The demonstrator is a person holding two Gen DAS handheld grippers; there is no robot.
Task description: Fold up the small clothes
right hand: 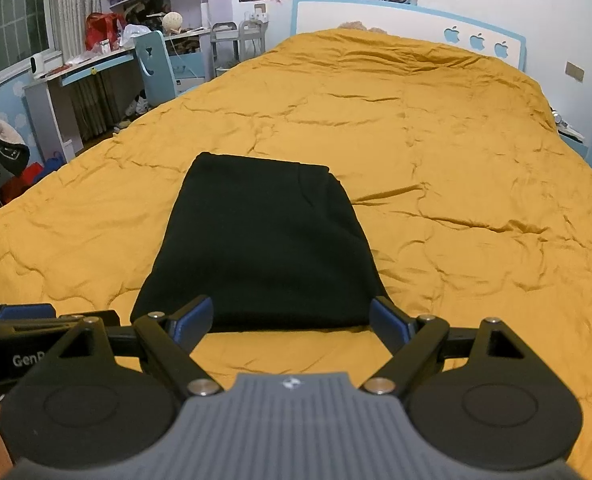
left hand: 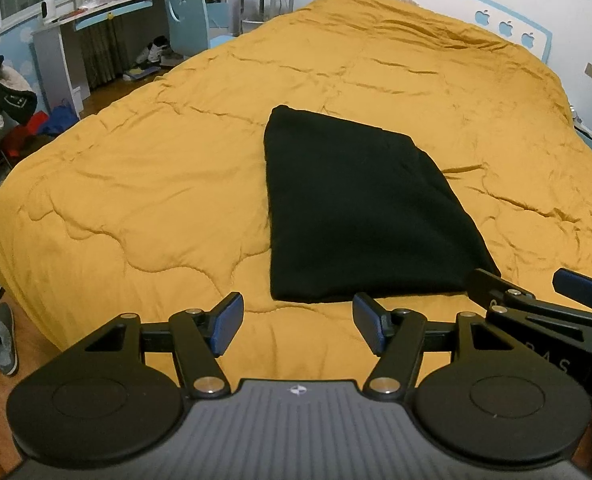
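blue pads on my left tongs (left hand: 298,324) gape wide with nothing between them, and my right tongs (right hand: 292,320) hang the same, spread and bare, just short of the near hem. the black garment (right hand: 260,240) lies flat on the quilt (right hand: 456,160) as a neat, tapered slab, seemingly doubled over. i judge it mostly folded; maybe one more halving is left.

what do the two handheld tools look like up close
Both match: the left tool and right tool have black linkage arms with silver pivot pins, blue pads on the fingers, a ribbed grey body with a small logo, and round black discs either side.
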